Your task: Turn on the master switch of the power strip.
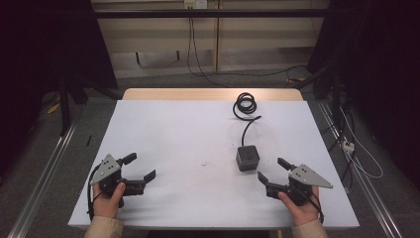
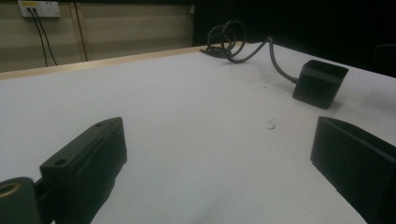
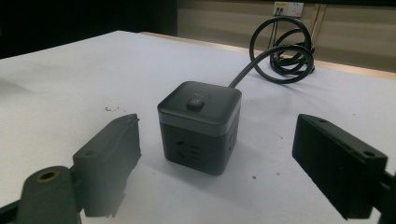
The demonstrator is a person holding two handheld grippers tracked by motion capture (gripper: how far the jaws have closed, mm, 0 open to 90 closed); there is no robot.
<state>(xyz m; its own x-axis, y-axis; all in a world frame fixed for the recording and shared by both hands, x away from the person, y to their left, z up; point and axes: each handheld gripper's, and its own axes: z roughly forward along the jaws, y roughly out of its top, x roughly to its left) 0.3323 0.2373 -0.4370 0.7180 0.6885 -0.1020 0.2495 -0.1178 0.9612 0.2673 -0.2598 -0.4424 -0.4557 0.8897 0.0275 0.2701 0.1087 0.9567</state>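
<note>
A white sheet [image 1: 188, 148] covers the desk [image 1: 213, 94], whose bare wood shows as a strip along the far edge. Beyond it stands a beige panelled wall [image 1: 163, 34] with a white socket plate [image 1: 194, 4] near the top; black cords [image 1: 190, 49] hang from the plate down to the grey floor [image 1: 163, 79] and trail off to the right. Dark curtains [image 1: 44, 49] close in both sides. Metal rails [image 1: 44, 163] run along the floor left and right of the desk. A white power strip [image 1: 348, 145] lies on the floor at the right. The light is dim.
</note>
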